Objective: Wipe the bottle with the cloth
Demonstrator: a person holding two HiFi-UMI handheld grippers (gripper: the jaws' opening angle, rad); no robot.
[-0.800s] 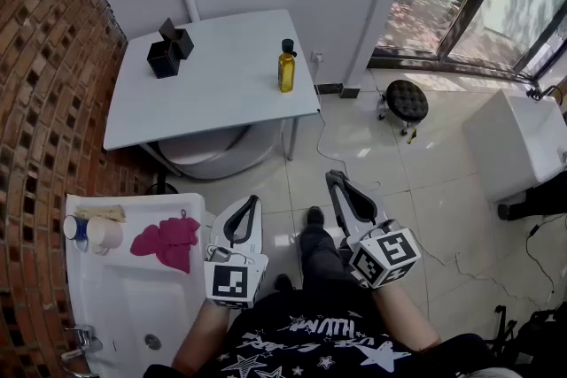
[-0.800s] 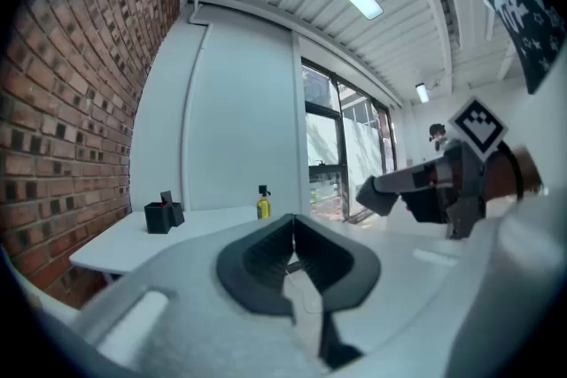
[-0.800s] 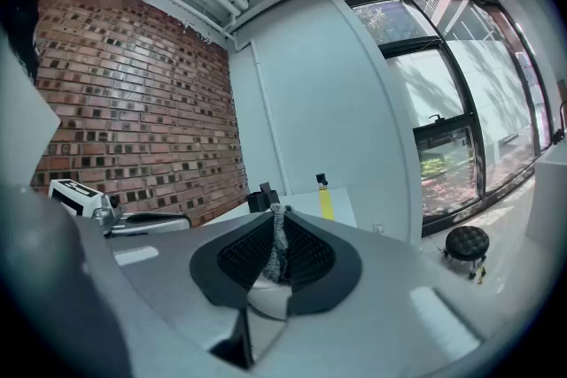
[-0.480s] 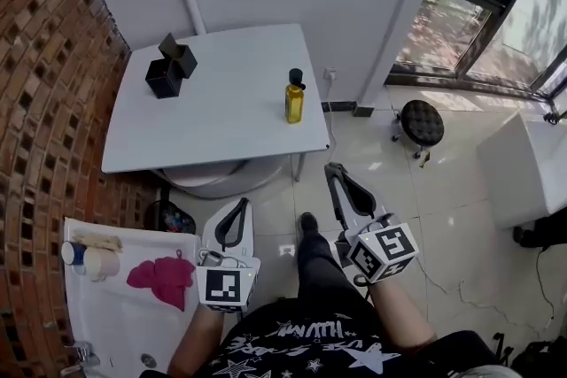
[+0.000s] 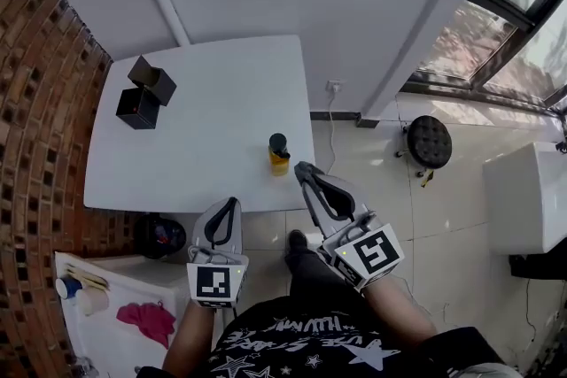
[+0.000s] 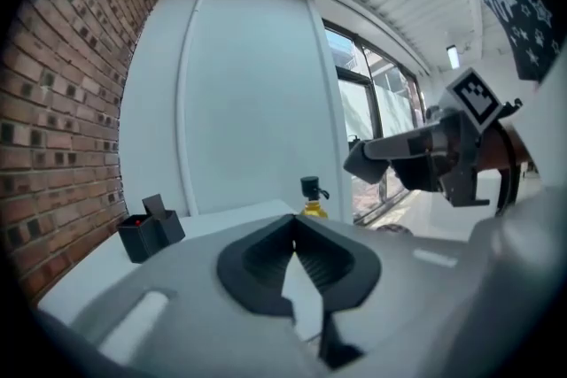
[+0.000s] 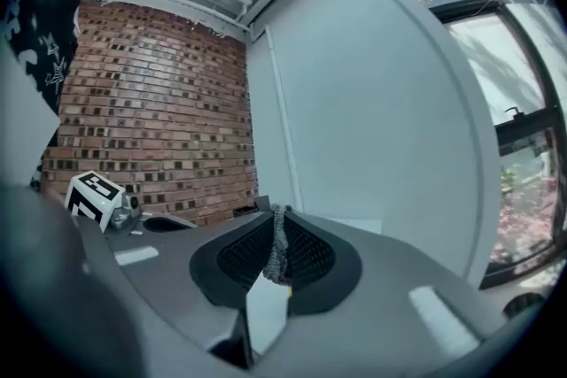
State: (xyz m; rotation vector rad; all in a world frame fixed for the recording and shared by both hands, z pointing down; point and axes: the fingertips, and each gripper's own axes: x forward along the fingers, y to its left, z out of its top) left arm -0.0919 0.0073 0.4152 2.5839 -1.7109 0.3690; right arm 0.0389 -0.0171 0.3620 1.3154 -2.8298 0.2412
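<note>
A brick wall (image 5: 44, 102) runs down the far left of the head view. At its foot is a white sink (image 5: 111, 345). The pink cloth (image 5: 147, 320) lies crumpled in it, near two cups (image 5: 87, 301) and well apart from both tools.

Above the sink stands the white worktop (image 5: 213, 111), with two black boxes (image 5: 142, 97) at its left end. The left hand-held gripper (image 5: 228, 204) hangs off the worktop's near edge. Its own view shows the jaws pressed together at the tips with nothing between them.

The bottle (image 5: 278, 155), yellow with a dark cap, stands upright on the worktop close to the near edge, right of centre. The left gripper view shows it (image 6: 311, 199) straight ahead.

The right hand-held gripper (image 5: 303, 169) points at the bottle from just beside it. From the left gripper view it hangs in the air to the bottle's right, not touching it. Its jaws are closed on each other, and a thin grey rough strip lies along their seam; I cannot tell what that strip is.

Further right, on the tiled floor, are a dark round stool (image 5: 430, 141) and then a white cabinet (image 5: 524, 195).
</note>
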